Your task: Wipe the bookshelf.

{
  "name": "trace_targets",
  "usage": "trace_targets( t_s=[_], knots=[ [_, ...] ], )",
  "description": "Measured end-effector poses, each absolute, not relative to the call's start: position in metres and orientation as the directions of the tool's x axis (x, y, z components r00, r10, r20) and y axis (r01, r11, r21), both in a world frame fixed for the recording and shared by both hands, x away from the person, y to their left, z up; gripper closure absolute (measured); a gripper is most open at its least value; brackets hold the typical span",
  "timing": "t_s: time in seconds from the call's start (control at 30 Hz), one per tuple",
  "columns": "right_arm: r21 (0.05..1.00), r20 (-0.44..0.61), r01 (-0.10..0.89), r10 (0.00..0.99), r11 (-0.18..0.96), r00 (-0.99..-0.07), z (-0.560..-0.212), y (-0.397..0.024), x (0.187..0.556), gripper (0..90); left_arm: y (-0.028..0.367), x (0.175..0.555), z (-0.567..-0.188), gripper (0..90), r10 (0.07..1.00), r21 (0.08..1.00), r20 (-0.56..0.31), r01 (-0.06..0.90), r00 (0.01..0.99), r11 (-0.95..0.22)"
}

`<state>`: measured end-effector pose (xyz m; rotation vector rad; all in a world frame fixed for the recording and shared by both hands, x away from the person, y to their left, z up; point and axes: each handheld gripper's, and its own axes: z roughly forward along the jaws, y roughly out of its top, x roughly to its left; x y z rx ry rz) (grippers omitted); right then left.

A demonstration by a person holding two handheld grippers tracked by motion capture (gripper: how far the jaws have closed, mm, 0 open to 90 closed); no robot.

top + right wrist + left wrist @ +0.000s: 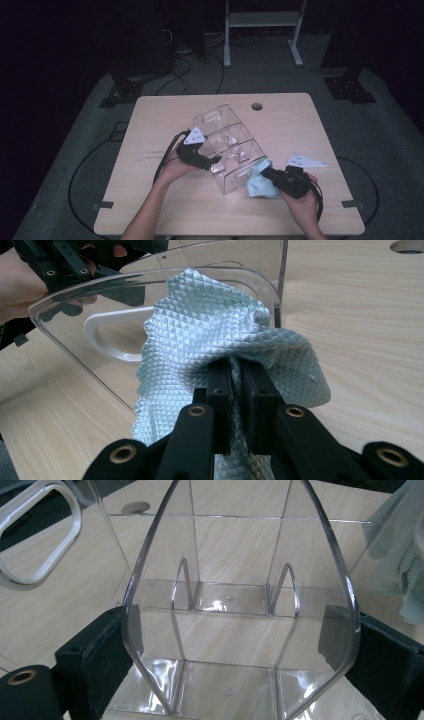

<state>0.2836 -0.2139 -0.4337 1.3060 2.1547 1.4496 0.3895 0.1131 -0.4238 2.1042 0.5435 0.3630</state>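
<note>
Keep left fingers (240,645) clamped across the clear organizer (227,145); right fingers (239,385), clamped on the cloth (200,335), wipe its end wall.

Between the left jaws stands the clear organiser (240,605), its rounded wall filling the gap and dividers blocking beyond. Ahead of the right jaws, the cloth (220,335) lies against that wall; bare surface (360,315) opens to their right.

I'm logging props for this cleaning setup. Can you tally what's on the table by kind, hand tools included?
Clear plastic organizer: 1
Light blue cloth: 1
Hand-held claws: 2, left claw and right claw
Grey three-cornered plate lying loose on the table: 1
Total: 5
</note>
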Motion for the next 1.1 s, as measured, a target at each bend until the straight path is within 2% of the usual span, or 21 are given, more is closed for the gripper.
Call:
trace_targets(
  t_s=[0.4, 0.57, 0.73, 0.9, 1.1],
  knots=[
    [0.835, 0.265, 0.533, 0.747, 0.138, -0.61, -0.434, -0.211, 0.29, 82.7, 0.127, 0.361, -0.425, 8.9, 0.578, 0.847, 0.022, 0.292, 0.816, -0.444],
    [0.851, 0.228, 0.502, 0.752, 0.155, -0.618, -0.426, -0.209, 0.289, 82.6, 0.131, 0.351, -0.426, 8.6, 0.606, 0.853, 0.017, 0.305, 0.795, -0.424],
    [0.856, 0.228, 0.495, 0.751, 0.149, -0.62, -0.426, -0.209, 0.291, 82.7, 0.132, 0.351, -0.429, 7.9, 0.607, 0.866, 0.005, 0.3, 0.795, -0.399],
    [0.836, 0.25, 0.528, 0.75, 0.151, -0.612, -0.437, -0.211, 0.297, 82.7, 0.131, 0.355, -0.43, 7.0, 0.608, 0.866, -0.025, 0.321, 0.793, -0.384],
    [0.867, 0.22, 0.478, 0.751, 0.142, -0.623, -0.42, -0.211, 0.294, 82.6, 0.131, 0.356, -0.432, 7.0, 0.613, 0.869, -0.032, 0.325, 0.79, -0.373]
  ],
)
